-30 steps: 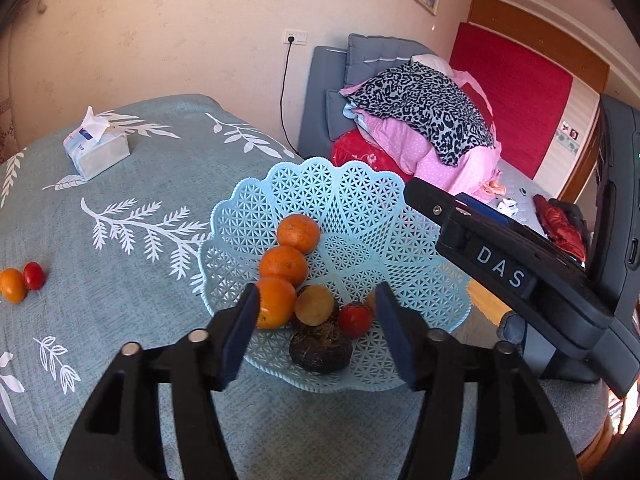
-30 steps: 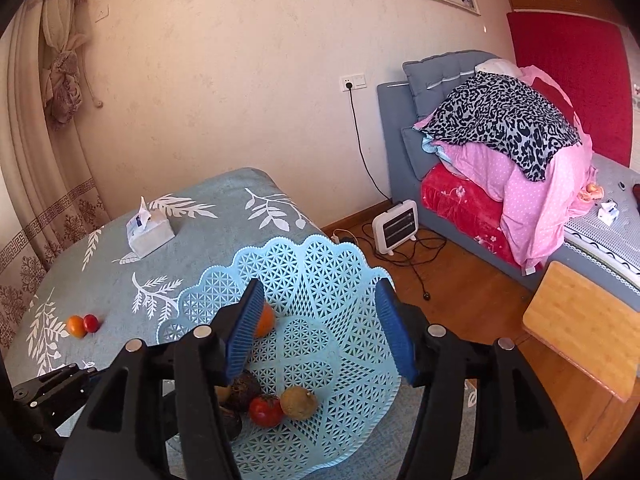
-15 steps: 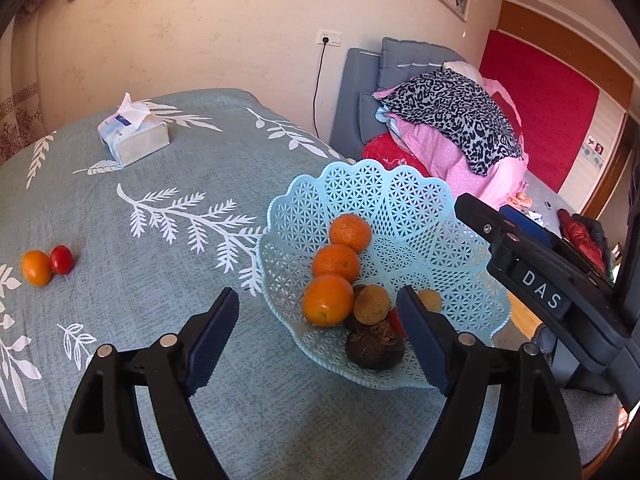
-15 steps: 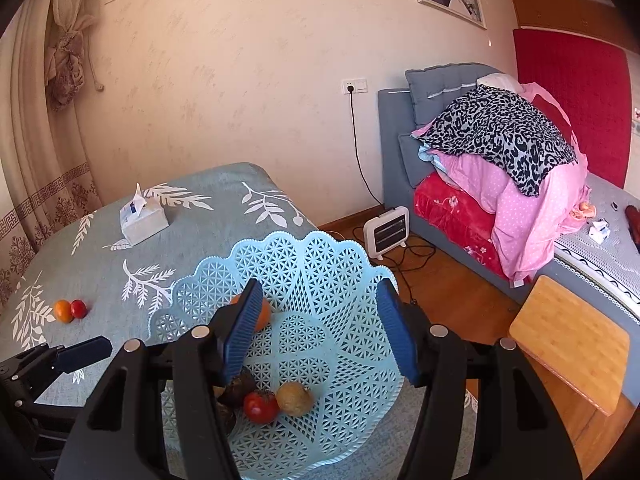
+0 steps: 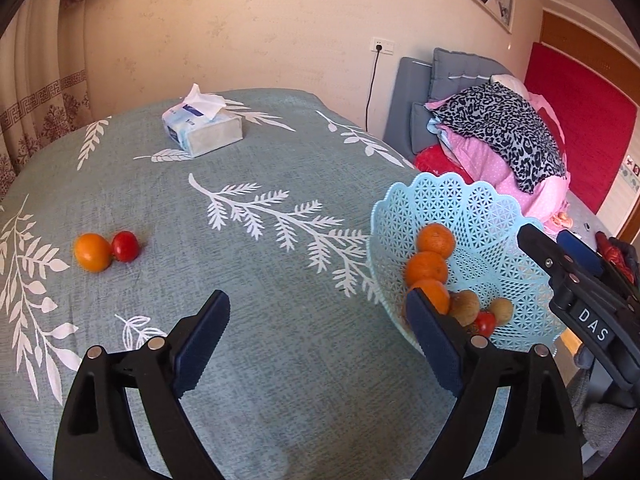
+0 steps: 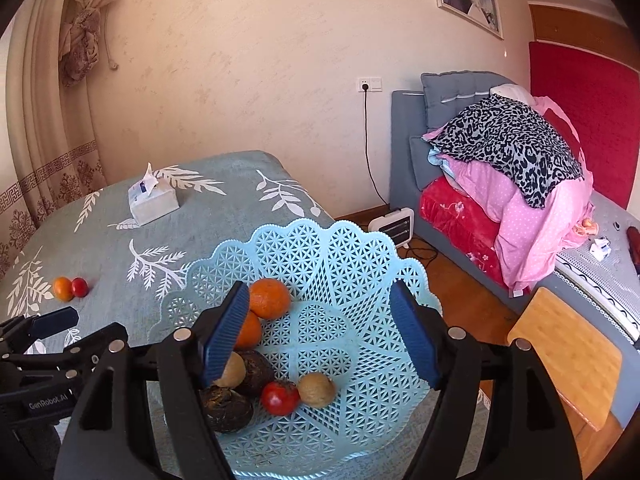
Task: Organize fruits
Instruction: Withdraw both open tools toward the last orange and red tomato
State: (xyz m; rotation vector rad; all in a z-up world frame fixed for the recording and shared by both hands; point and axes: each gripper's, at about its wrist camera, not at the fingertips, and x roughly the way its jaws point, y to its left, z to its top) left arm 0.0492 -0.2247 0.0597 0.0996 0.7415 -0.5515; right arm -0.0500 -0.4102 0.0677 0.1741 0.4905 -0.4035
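A light blue lattice basket [image 5: 472,208] [image 6: 312,240] stands at the table's right edge. It holds three oranges [image 5: 436,240] [image 6: 270,298], a red tomato [image 6: 280,397], brown round fruits [image 6: 317,389] and dark lumpy ones [image 6: 226,408]. A loose orange [image 5: 93,252] [image 6: 63,288] and a small tomato [image 5: 125,246] [image 6: 79,287] lie touching on the cloth at far left. My left gripper [image 5: 316,312] hangs over bare cloth left of the basket, jaws opening, nothing between them. My right gripper [image 6: 320,304] hovers over the basket, jaws opening, gripping nothing.
A tissue pack [image 5: 202,128] [image 6: 154,200] sits at the back of the green leaf-print tablecloth [image 5: 280,168]. Beyond the table's right edge are a bed with piled bedding [image 6: 508,160], a small heater [image 6: 392,224] and a wooden board [image 6: 564,356].
My left gripper swung left, away from the basket and over the cloth, and its jaws widened. The right gripper's jaws spread wider above the basket.
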